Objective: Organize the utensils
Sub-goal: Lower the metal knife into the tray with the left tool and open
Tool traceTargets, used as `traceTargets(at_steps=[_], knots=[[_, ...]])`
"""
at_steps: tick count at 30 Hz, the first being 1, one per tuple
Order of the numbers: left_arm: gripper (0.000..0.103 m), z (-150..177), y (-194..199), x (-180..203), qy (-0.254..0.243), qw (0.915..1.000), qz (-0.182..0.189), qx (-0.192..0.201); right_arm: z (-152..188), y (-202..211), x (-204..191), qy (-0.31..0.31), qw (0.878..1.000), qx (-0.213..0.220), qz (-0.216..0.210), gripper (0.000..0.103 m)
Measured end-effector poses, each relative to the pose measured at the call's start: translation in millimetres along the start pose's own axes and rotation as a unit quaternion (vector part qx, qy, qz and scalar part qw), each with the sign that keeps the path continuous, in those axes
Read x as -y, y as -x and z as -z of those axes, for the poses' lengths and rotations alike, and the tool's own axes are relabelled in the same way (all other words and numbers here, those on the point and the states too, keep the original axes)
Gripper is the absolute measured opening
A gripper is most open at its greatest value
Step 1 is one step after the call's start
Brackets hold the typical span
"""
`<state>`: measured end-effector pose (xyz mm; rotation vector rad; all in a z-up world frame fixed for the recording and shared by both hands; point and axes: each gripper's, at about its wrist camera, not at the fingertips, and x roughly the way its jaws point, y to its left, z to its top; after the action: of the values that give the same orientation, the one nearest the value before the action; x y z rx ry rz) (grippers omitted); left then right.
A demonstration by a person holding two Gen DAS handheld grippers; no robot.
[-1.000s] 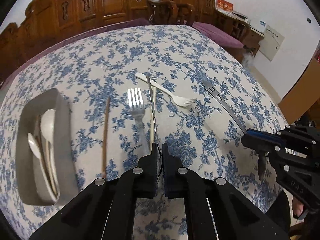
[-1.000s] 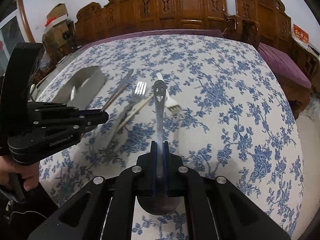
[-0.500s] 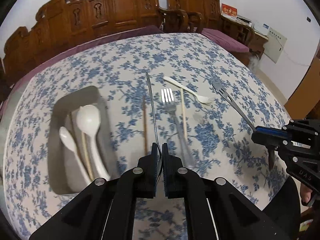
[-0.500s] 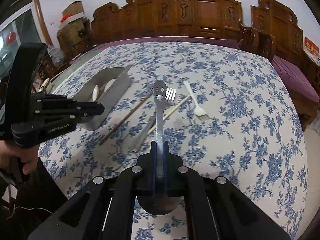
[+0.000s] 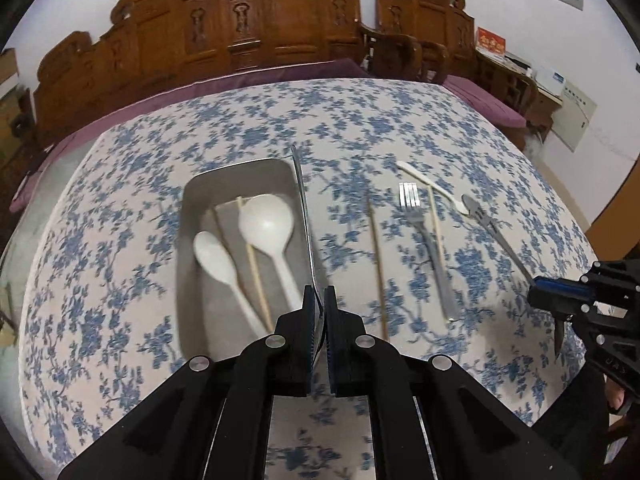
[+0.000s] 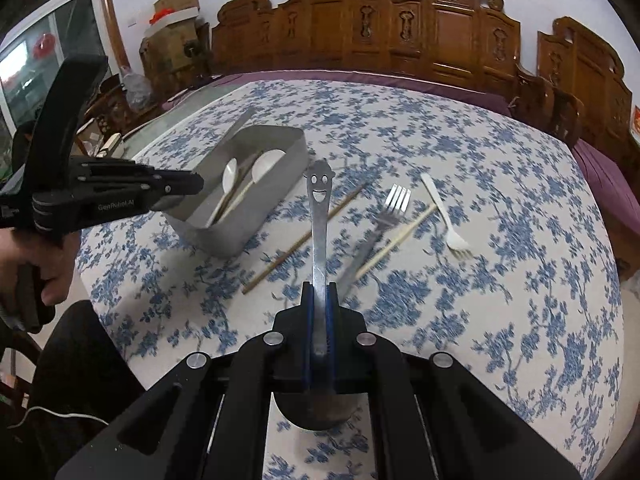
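Note:
My left gripper (image 5: pixel 319 296) is shut on a thin metal knife (image 5: pixel 304 208) that points away over the right wall of the grey metal tray (image 5: pixel 188 216). The tray holds two white spoons (image 5: pixel 266 220) and chopsticks. My right gripper (image 6: pixel 319 292) is shut on a metal spoon with a smiley-face handle (image 6: pixel 318 200), bowl end under the jaws, held above the table. On the cloth lie a brown chopstick (image 5: pixel 375 260), a metal fork (image 5: pixel 420 220), a pale chopstick (image 5: pixel 438 248) and a white plastic fork (image 6: pixel 444 216). The left gripper also shows in the right wrist view (image 6: pixel 188 184).
The round table has a blue floral cloth (image 5: pixel 360 128). Carved wooden chairs (image 5: pixel 280 28) stand behind it. The right gripper shows at the right edge of the left wrist view (image 5: pixel 560 304), near the table's rim.
My left gripper has swung left with the knife, from over the loose forks to over the tray. The right gripper has turned left with the smiley spoon and drawn back a little.

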<state>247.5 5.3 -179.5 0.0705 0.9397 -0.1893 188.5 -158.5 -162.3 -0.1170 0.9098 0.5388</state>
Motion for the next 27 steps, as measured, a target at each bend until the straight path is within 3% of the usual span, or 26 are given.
traceTargets(at_steps=[12,25,27], knots=[[0.004,-1.6,-26.4,-45.2,0.042,0.999,0.004,-0.012,-46.2,-19.5,-38.7,0.007,1.0,0.014,-0.017,0.007],[0.004,0.1,-49.8,-58.9,0.069,0.9973,0.025,0.003,-52.7,-49.1,-35.9,0.002,1.0,-0.012,-0.006,0.007],[0.01,0.3,-44.9,-58.2,0.071,0.997,0.025,0.016,-53.2,-52.3,-33.3,-0.002,1.0,-0.015,-0.004,0.007]])
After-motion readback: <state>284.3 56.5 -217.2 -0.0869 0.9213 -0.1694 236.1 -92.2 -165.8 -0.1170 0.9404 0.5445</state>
